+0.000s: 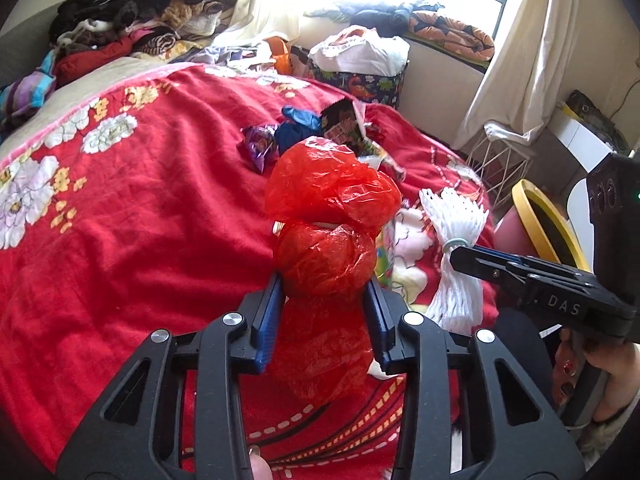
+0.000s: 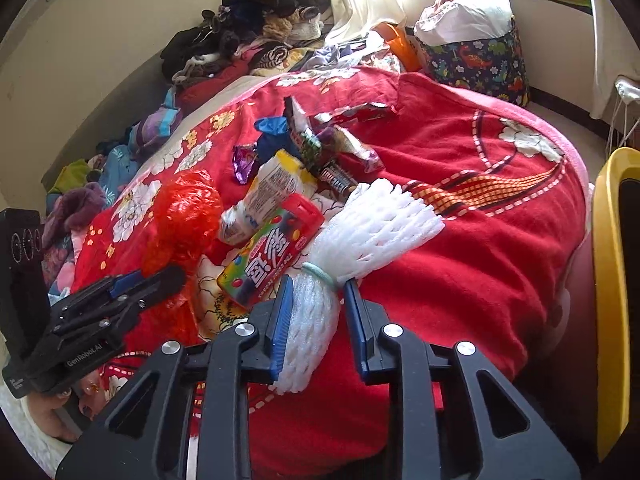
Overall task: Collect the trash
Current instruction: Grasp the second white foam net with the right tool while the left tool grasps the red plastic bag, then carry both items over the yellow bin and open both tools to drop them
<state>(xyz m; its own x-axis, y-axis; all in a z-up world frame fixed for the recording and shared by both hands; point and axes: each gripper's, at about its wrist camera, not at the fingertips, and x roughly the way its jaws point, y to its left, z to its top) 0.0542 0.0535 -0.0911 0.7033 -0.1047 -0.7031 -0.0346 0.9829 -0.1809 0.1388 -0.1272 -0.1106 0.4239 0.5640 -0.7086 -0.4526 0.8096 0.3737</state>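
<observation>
So we've got both grippers busy on the bed right now. Our left gripper [image 1: 325, 280] is clamped on a crumpled red plastic bag [image 1: 328, 216], blue pads squeezing the lower bulge from both sides while the rest of it puffs up above the fingers. Our right gripper [image 2: 316, 292] is pinched on a white foam net bundle [image 2: 360, 224], the kind with a pale green elastic band [image 2: 320, 274] around its waist; the pads grip it just below that band and the flared end fans out past the fingertips.

Everything sits on a red floral blanket [image 1: 152, 200]. Just beside the foam net there's a colourful candy box [image 2: 272, 256] with a red tab, touching a yellow and white wrapper [image 2: 272, 188] above it. Further up the blanket we can see a purple foil wrapper [image 2: 243, 162], something blue and scrunched [image 2: 272, 132], and a few more snack packets [image 2: 344, 152] in a loose heap.

A yellow-rimmed bin [image 2: 612, 280] stands off the right edge of the bed. Clothes [image 2: 248, 32] are piled at the far end, and a dinosaur-print basket [image 2: 480, 64] sits by the window
</observation>
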